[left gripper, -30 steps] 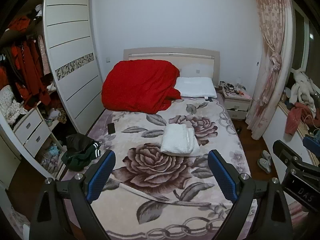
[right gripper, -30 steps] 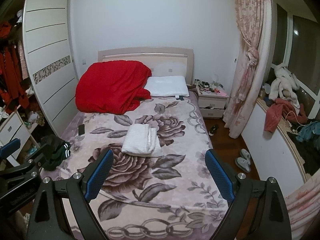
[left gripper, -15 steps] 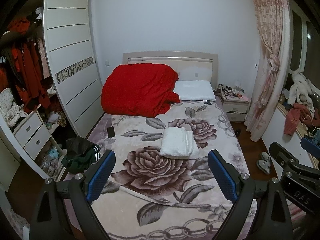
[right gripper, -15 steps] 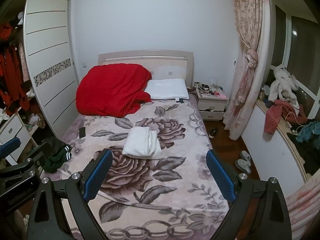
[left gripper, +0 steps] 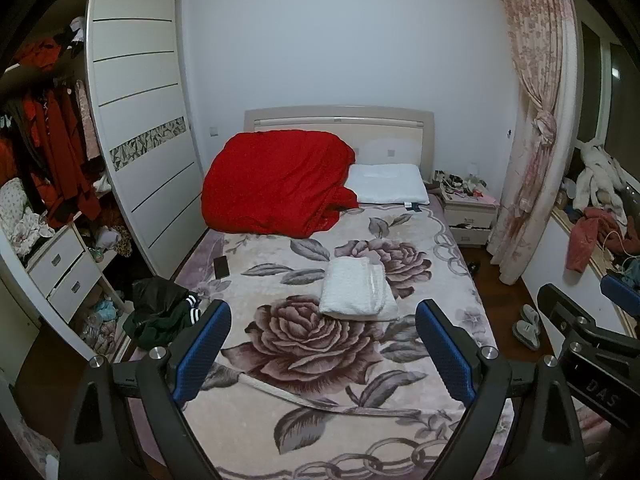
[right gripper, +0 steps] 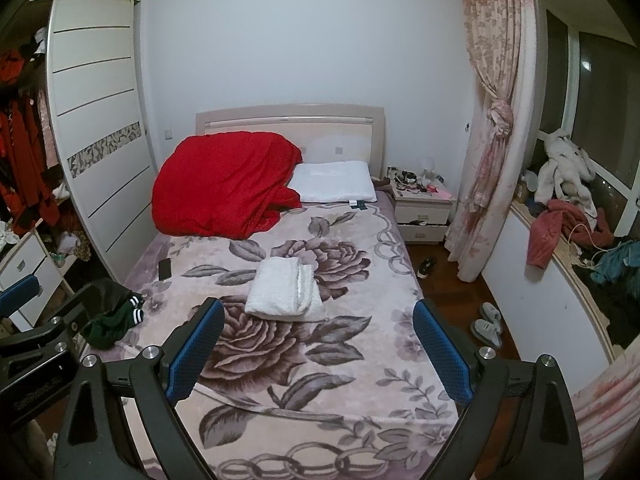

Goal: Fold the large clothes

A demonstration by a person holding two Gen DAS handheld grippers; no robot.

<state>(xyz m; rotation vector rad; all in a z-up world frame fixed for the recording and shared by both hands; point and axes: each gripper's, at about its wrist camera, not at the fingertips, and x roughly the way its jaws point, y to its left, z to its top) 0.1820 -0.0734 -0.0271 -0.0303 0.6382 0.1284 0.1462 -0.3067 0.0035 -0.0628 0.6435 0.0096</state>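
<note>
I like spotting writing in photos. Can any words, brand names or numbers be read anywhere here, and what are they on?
"DAS": white letters on the black body of the right tool, seen from the left wrist view; it may run on out of sight.
A white line of print on the left tool, in the right wrist view: too blurred to read.
Small tags on the pillow: too small to read.
Nothing else legible.
</note>
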